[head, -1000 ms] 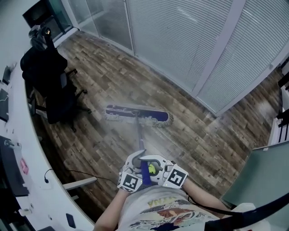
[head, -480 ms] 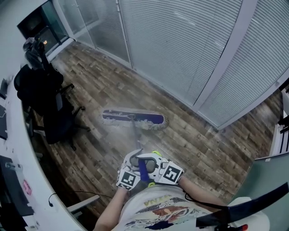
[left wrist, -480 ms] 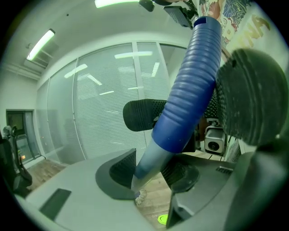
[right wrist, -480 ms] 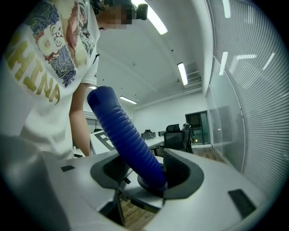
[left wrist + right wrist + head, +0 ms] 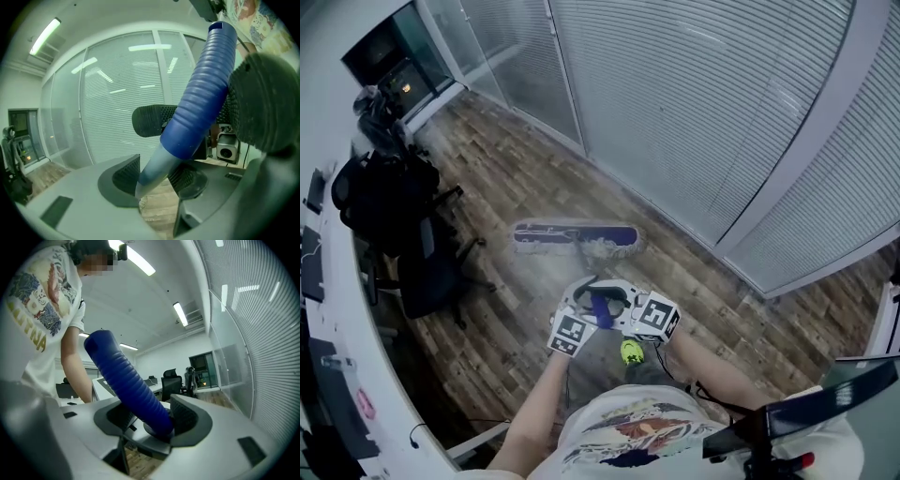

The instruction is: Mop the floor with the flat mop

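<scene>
Head view: a person in a printed T-shirt (image 5: 628,436) works a flat mop (image 5: 577,237) over a wood-plank floor (image 5: 506,169) in an office. Both claws meet on the mop's handle (image 5: 600,307) just in front of the body. The mop, long, blue-topped and fringed in pale fibres, lies flat on the planks ahead of the claws. It sits between a black office chair (image 5: 427,277) at left and a glass wall (image 5: 694,112) backed with blinds at right (the handle runs from the mop's middle straight back to the claws). The left claw (image 5: 586,302) and the right claw (image 5: 623,314) sit side by side, their marker cubes facing up. A curved white table (image 5: 337,366) sweeps along the left edge. A dark heap (image 5: 380,192), bag or coat, it is hard to tell, rests against the chair's back.

Left gripper view: the handle, ribbed blue above and smooth grey below, passes down between the jaws. Both pads bear on the grey part, so the claw is clamped on it, though its jaws have just been opening a little.

Right gripper view: the ribbed blue section slants down through the jaws, which are closed on it. The person's arm and shirt show at left, with the office beyond.
</scene>
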Available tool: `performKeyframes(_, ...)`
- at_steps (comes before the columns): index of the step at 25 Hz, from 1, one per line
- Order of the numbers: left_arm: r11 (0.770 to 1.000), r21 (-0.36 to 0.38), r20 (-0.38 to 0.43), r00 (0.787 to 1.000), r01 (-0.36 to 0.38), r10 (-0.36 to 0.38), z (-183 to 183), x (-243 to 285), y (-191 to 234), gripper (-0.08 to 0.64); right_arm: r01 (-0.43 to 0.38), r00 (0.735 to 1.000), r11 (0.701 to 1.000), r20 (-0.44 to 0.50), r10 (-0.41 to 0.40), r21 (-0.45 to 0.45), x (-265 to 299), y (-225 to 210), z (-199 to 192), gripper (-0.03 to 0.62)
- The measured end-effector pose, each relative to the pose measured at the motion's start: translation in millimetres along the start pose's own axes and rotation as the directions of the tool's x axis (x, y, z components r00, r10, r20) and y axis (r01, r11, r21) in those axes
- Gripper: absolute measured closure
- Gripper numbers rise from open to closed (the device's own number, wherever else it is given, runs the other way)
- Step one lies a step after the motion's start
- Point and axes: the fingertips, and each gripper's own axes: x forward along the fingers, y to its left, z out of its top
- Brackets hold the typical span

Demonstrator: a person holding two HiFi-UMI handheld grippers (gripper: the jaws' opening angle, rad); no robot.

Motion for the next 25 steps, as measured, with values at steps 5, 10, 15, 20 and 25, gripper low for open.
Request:
performKeyframes(5,1.000,0.005,-0.028,1.000,0.007,-0.007,1.9,30.3,31.5,0.410,0.044,0.999,0.998,0.009,-0.044,0.046,5.2,-45.9,1.9,0.357)
performKeyframes(10,1.000,0.016,-0.031,1.000,0.003,-0.003,1.3,23.6,12.6,0.411,0.050,0.999,0.998,0.004,-0.050,0.041,-5.3,-28.1,-0.4,0.357)
performKeyframes(15,1.000,0.008,-0.007,1.000,0.012,-0.012,-0.2,-18.3,-26.9,0.411,0.051,0.999,0.998,-0.007,-0.051,0.021,-8.7,29.4,-0.4,0.357)
performKeyframes(20,1.000,-0.023,0.044,0.999,0.010,-0.009,1.2,-76.1,-85.7,0.411,0.048,0.998,0.998,-0.041,-0.049,-0.028,-18.1,111.1,0.5,0.359)
performKeyframes(25,0.999,-0.026,0.075,0.997,0.039,-0.037,-11.4,-146.3,-163.9,0.411,0.091,0.994,0.994,-0.048,-0.094,-0.057,-30.7,214.0,-10.1,0.360)
